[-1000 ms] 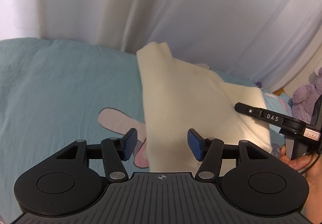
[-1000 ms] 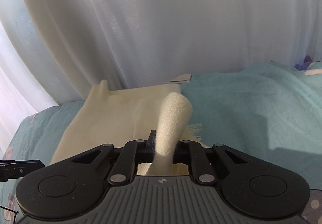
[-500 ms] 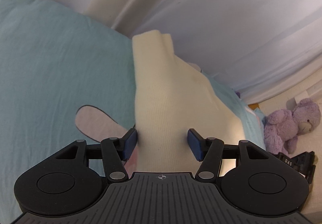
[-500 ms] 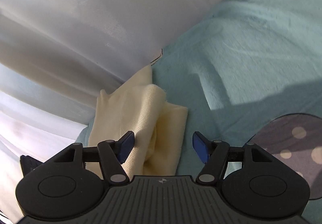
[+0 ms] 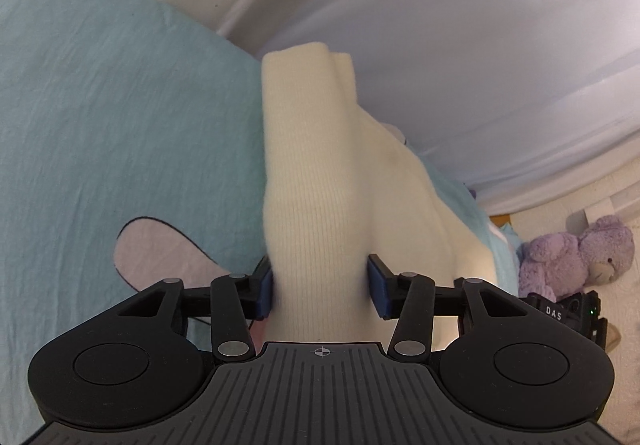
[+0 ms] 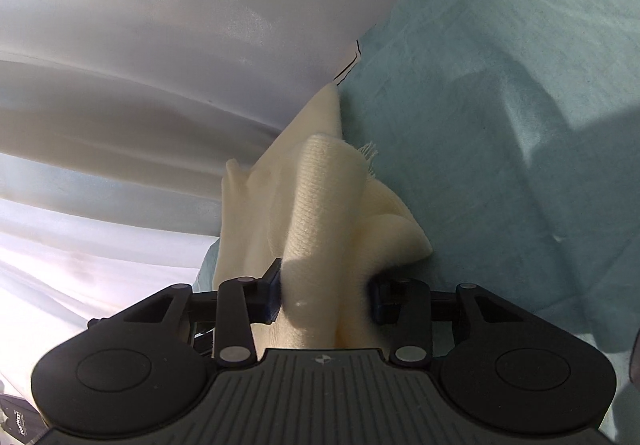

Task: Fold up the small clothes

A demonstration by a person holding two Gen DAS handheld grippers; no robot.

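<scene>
While bunched and only part-folded on the teal bed sheet (image 5: pixel 120 105) beside the white curtain (image 5: pixel 480 45), cream knit garment (image 5: pixel 316 185) straddled by left gripper (image 5: pixel 322 287) and right gripper (image 6: pixel 325 295), jaws apart, flat final fold seemingly outstanding.

the knit garment (image 5: pixel 316 181) lies on the bed (image 5: pixel 120 117), running from between the fingers of the left claw (image 5: pixel 322 285) away toward the curtain (image 5: pixel 460 45) behind it. the bed spreads to the left of the garment, with a printed patch (image 5: pixel 160 249) just left of the claw. a stuffed bear (image 5: pixel 576 257) sits far right, off the bed, with the other tool's body (image 5: pixel 568 313) in front of it. in the right wrist view a raised fold of the garment (image 6: pixel 320 213) stands between the fingers of the right claw (image 6: pixel 326 295), the curtain (image 6: pixel 180 65) to the left and behind, the bed (image 6: pixel 500 145) to the right.
</scene>
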